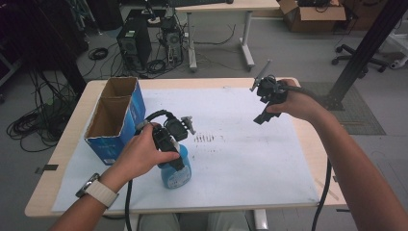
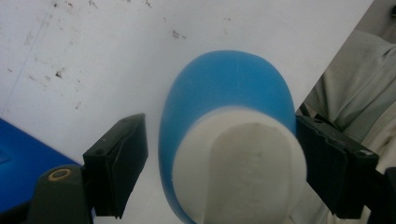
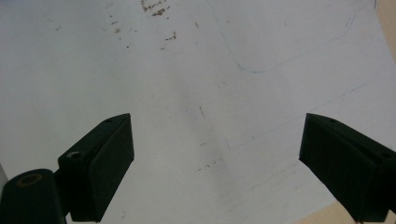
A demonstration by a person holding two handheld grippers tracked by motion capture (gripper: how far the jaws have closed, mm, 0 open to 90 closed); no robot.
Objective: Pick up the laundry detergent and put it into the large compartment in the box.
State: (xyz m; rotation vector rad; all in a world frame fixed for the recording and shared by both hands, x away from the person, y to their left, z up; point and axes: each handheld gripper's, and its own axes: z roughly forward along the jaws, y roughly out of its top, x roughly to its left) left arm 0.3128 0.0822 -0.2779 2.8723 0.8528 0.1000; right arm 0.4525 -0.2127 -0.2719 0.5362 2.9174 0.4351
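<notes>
A blue bottle (image 1: 176,177) with a white cap stands on the white paper near the table's front left. My left gripper (image 1: 172,160) comes down over it from above. In the left gripper view the bottle's blue body (image 2: 224,88) and white cap (image 2: 238,168) lie between the jaws of my left gripper (image 2: 222,154). The right-hand pad (image 2: 327,168) sits against the cap, while a narrow gap remains at the left-hand pad (image 2: 123,163). My right gripper (image 1: 264,111) hangs above the paper at the back right, and in its own view the right gripper (image 3: 217,149) is open with nothing between its jaws.
An open-topped blue cardboard box (image 1: 113,120) stands at the table's left, just behind the bottle, and its blue side (image 2: 18,158) is close to the left jaw. The white paper sheet (image 1: 240,144) covers most of the table. A trouser leg (image 2: 355,84) is beyond the table's edge.
</notes>
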